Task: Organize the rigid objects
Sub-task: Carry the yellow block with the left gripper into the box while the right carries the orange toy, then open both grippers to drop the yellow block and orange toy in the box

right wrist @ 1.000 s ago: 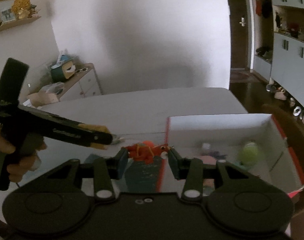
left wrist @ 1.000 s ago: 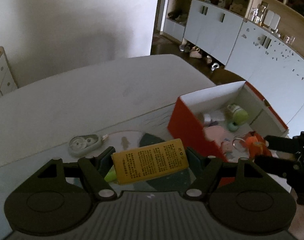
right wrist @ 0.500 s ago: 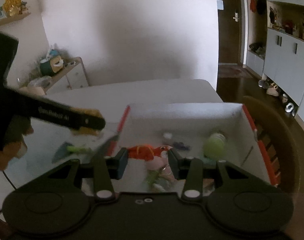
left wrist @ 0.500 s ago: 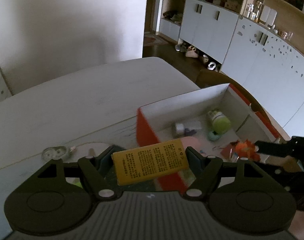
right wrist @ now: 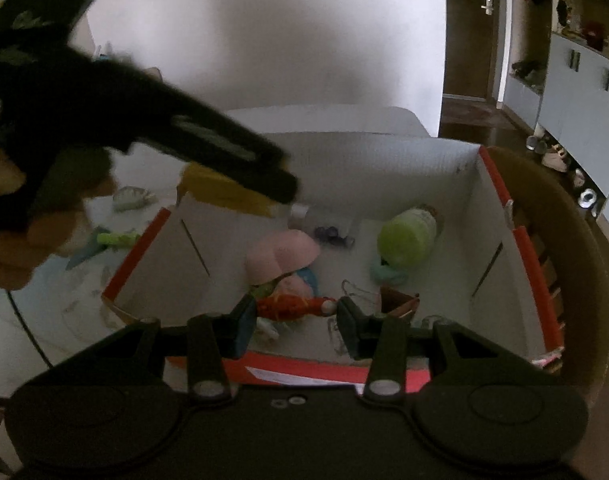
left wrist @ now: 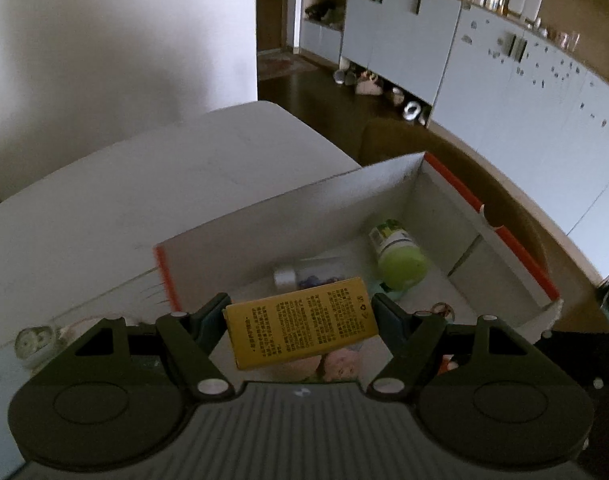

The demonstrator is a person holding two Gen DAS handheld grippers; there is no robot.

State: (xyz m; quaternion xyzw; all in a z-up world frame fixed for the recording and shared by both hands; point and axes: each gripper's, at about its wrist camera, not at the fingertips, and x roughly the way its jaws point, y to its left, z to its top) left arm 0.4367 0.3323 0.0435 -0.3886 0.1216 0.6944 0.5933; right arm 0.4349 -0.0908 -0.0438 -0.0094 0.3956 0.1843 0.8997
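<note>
We clamp the left gripper (left wrist: 300, 322) on the yellow carton (left wrist: 302, 326) — above the red-rimmed box (left wrist: 516, 248) | our right gripper (right wrist: 296, 312) pinches the orange figurine (right wrist: 294, 306) — over the box interior.

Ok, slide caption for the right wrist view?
Right gripper holds an orange toy above the red-edged box.

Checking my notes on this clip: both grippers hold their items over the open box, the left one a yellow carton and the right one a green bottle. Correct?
Not quite. The right gripper is shut on an orange toy, not a green bottle; the right wrist view shows the green bottle lying inside the box. The left gripper does hold the yellow carton over the box.
</note>
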